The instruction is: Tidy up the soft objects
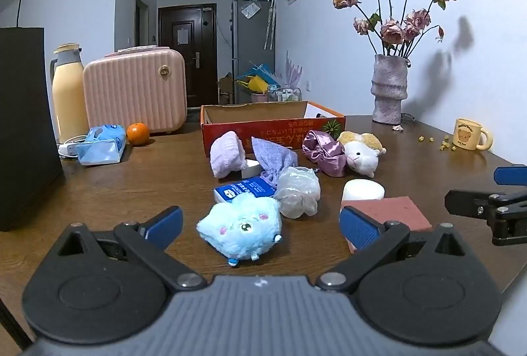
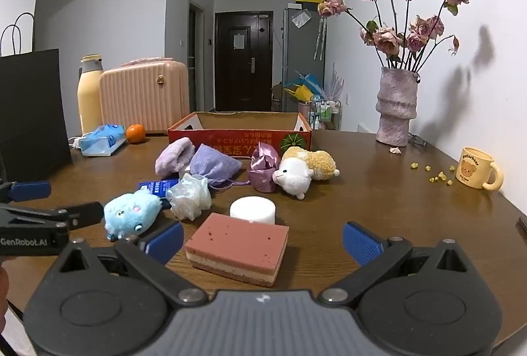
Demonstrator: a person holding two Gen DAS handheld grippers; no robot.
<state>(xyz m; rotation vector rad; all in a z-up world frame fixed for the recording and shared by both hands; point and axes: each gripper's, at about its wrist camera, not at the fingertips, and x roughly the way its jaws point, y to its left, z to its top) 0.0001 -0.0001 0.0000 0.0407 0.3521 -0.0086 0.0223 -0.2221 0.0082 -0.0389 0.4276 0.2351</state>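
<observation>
On the brown worktop (image 1: 138,181) the soft things lie clustered mid-frame before an open red cardboard box (image 1: 273,125): lilac towel roll (image 1: 227,155), purple drawstring pouch (image 1: 273,158), satin scrunchie (image 1: 324,151), hamster plush (image 1: 362,153), a crumpled plastic bag (image 1: 298,191). The left tongs (image 1: 260,225) stand apart, the blue plush (image 1: 242,229) lying between them, untouched. The right tongs (image 2: 263,239) are likewise spread — a layered pink sponge (image 2: 237,244) rests between their pads, with a white cylinder (image 2: 252,210) just behind. The left view cuts the sponge behind a blue pad; a blue packet (image 1: 243,188) is half hidden under the pouch. Only the right view shows the box's far wall clearly.
</observation>
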